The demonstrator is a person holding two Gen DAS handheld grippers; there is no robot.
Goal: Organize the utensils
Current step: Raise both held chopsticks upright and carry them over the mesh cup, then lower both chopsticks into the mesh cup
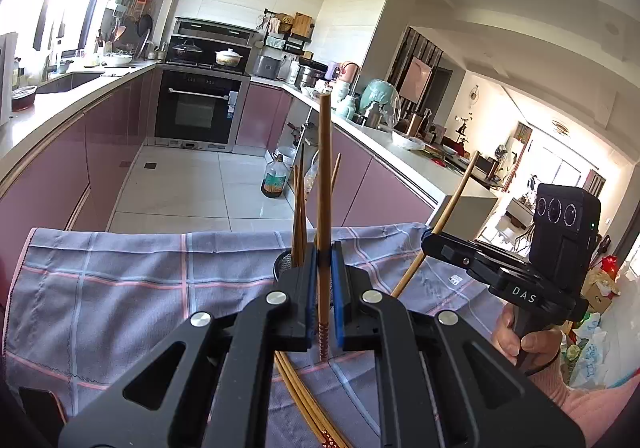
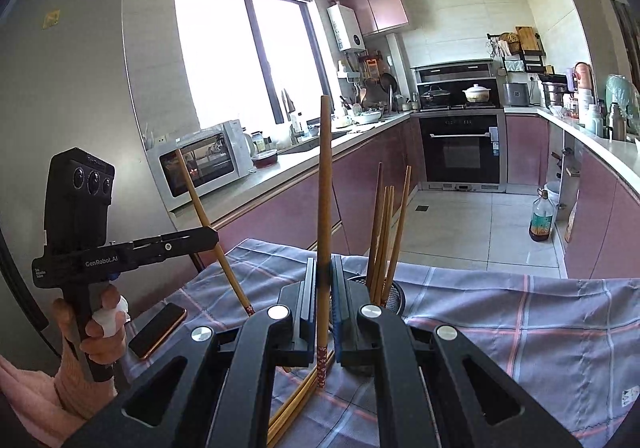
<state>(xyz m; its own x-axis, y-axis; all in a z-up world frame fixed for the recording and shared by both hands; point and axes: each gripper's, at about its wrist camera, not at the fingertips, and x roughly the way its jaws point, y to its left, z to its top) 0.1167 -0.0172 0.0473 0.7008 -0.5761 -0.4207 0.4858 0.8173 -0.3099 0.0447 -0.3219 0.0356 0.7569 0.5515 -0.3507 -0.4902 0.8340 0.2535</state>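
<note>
Just beyond the left gripper [image 1: 322, 268], a mesh holder [image 2: 394, 294] of upright chopsticks [image 2: 384, 232] is blocking the forward path. Loose chopsticks [image 1: 296, 392] are lying beneath; a phone [image 2: 158, 330] is sitting left of the right gripper [image 2: 323, 280].

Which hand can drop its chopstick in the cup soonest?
Probably the right gripper. Both grip a chopstick, but the mesh holder shows clear beside the right one, while the left gripper hides most of it behind a finger.
</note>
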